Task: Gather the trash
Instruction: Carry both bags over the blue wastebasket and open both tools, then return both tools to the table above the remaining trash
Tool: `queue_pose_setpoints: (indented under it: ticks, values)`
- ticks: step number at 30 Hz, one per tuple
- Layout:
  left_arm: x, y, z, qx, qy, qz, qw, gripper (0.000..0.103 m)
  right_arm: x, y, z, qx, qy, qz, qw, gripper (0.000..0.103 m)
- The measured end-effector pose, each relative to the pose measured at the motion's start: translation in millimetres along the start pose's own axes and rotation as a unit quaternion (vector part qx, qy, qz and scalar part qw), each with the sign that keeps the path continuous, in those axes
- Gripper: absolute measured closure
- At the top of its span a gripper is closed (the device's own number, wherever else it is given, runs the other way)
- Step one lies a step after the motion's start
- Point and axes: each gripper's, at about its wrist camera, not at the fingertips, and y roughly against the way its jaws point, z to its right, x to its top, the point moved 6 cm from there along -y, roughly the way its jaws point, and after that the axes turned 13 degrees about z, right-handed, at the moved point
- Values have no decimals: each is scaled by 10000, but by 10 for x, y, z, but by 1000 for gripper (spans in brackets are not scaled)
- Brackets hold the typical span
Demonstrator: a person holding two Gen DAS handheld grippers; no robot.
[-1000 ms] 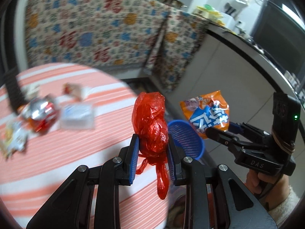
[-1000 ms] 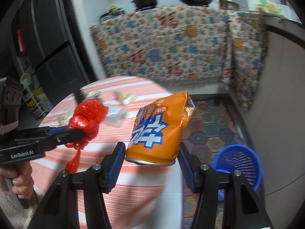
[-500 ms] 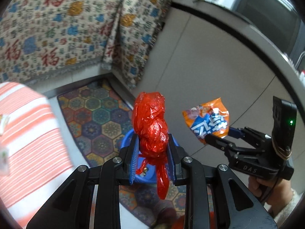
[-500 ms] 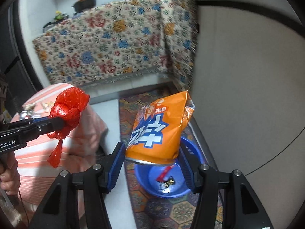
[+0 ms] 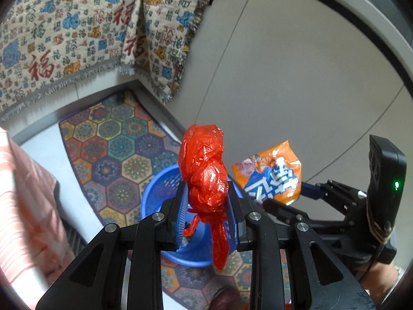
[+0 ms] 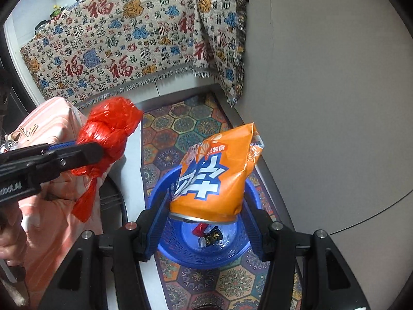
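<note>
Risk: left gripper clamps knotted red bag, right gripper orange packet (light, broad); either may drift past blue basket, frame bottom-centre.

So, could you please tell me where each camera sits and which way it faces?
Left wrist: on the left claw, aimed down at the blue basket; it grips a red plastic bag; the right claw shows.
Right wrist: on the right claw, above the basket, gripping an orange snack bag; the left claw and a hand show.
Shared: basket, both bags, patterned rug.
</note>
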Motion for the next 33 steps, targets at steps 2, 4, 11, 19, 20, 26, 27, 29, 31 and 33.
queue_pose_setpoints:
  ticks: [2,4,11,19,20,26,27,29,31,33]
  values:
    - [-13,-119,15,-16,5,-50,10000,75,-43,-73,18,-15,50,-70,10000,46]
    - [-23,-209,48,-37,-6,-96,9999,74,-82,-129,52,-19,91,-118,9999,46]
    - [-40,-476,84,15,-190,-135,9997,40,-197,-309,74,-41,235,-231,9994,41]
    - [106,132,-6,57,-195,281,9994,31,127,44,20,-415,288,498,9975,41]
    - [136,340,-18,43,-191,370,9991,30,187,127,0,-440,281,640,9966,41]
    - [107,1421,-263,125,-67,780,9969,16,555,777,-411,-482,396,1553,9859,34]
    - [36,1629,-367,223,-29,799,9965,14,609,863,-500,-456,436,1656,9842,33]
    - [-122,1937,-573,408,71,757,9963,14,689,1033,-746,-397,549,1895,9795,30]
    - [-366,2282,-876,699,231,638,9952,14,725,1185,-1030,-286,645,2087,9754,28]
    - [-584,2534,-1139,1014,290,533,9930,14,705,1333,-1422,41,650,2218,9729,28]
